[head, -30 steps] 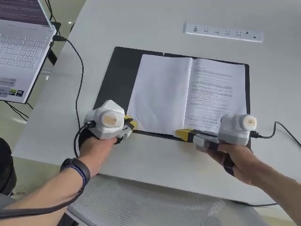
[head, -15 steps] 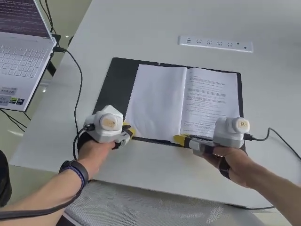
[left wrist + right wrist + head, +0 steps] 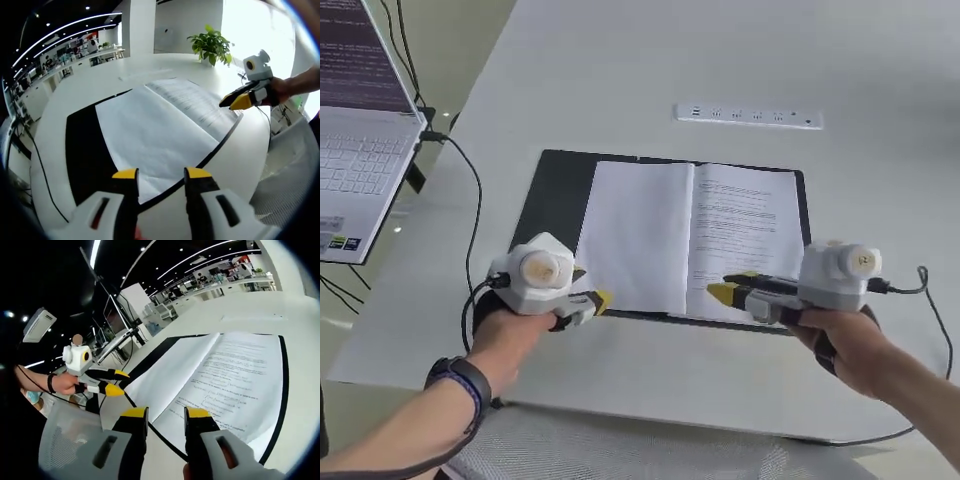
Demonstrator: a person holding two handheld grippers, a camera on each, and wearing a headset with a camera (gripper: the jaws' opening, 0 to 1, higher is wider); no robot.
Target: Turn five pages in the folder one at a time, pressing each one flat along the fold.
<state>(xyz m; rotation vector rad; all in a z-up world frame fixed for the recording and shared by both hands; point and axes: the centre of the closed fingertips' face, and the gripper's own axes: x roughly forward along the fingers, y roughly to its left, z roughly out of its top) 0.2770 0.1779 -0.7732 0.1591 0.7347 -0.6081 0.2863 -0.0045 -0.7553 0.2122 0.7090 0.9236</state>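
Note:
A black folder (image 3: pixel 552 195) lies open on the white table, with a blank page (image 3: pixel 635 235) on the left and a printed page (image 3: pixel 745 230) on the right. My left gripper (image 3: pixel 598 300) rests at the folder's near edge by the blank page's corner; its jaws (image 3: pixel 161 175) stand open with nothing between them. My right gripper (image 3: pixel 722 292) hovers over the printed page's near part, close to the fold, its jaws (image 3: pixel 165 414) open and holding nothing. The left gripper (image 3: pixel 114 382) and the right gripper (image 3: pixel 239 100) each appear in the other's view.
An open laptop (image 3: pixel 355 150) sits at the far left with a black cable (image 3: pixel 470 225) running along the table. A white power strip (image 3: pixel 748 116) lies behind the folder. The table's near edge is just behind my hands, above a mesh chair (image 3: pixel 620 450).
My right gripper has moved forward from the folder's near edge to over the printed page. The left gripper has stayed by the folder's near edge. The head camera has shifted.

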